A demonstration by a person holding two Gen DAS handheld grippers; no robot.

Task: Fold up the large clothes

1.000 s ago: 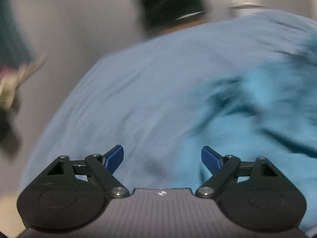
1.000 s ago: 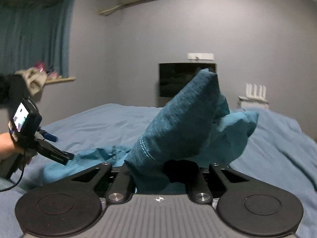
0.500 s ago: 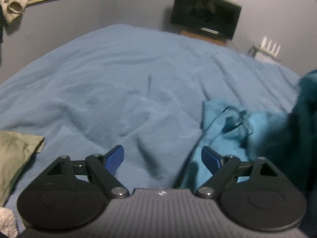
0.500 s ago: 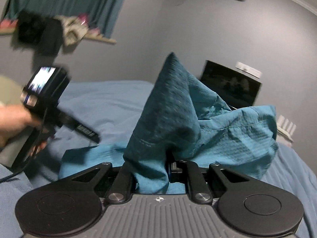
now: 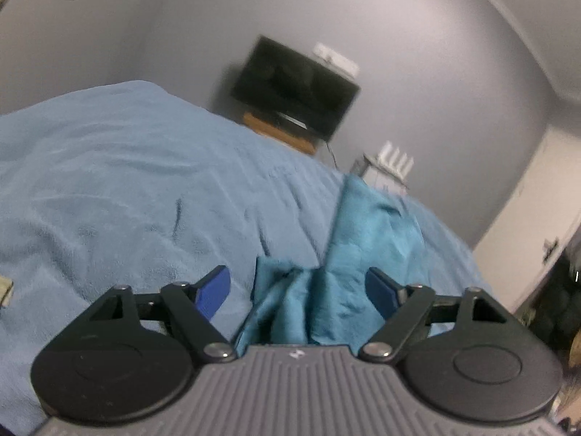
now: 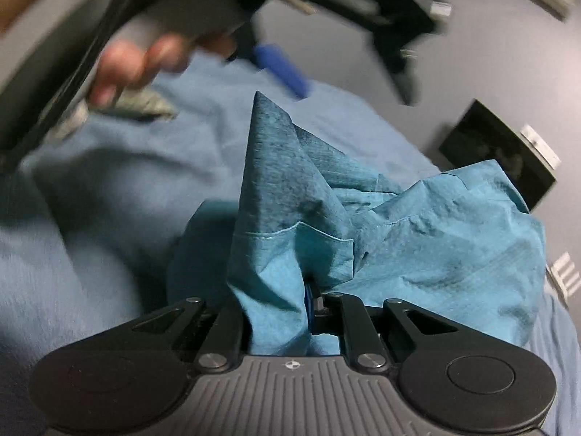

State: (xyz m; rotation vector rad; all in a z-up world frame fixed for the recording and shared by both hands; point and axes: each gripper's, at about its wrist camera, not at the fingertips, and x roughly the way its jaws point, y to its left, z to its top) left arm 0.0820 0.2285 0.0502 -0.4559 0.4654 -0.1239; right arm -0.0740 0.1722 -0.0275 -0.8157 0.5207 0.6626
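Note:
A teal garment [image 6: 417,239] is bunched up in my right gripper [image 6: 308,301], which is shut on it and holds it above the light blue bed [image 6: 109,189]. A pointed corner of the cloth stands up in front of the camera. In the left wrist view the same teal garment [image 5: 363,254] hangs between the blue pads of my left gripper [image 5: 299,290], which is open and around the cloth without pinching it. The left gripper [image 6: 283,65] also shows blurred at the top of the right wrist view, held by a hand [image 6: 138,61].
The bed's blue blanket [image 5: 127,189] fills the left. A dark TV [image 5: 294,87] on a wooden stand sits against the grey wall. A white router [image 5: 394,160] stands to its right. An olive cloth [image 6: 141,105] lies on the bed.
My left gripper has swung right and now has the teal cloth between its open fingers. My right gripper has tilted and moved close under the left gripper, still gripping the garment.

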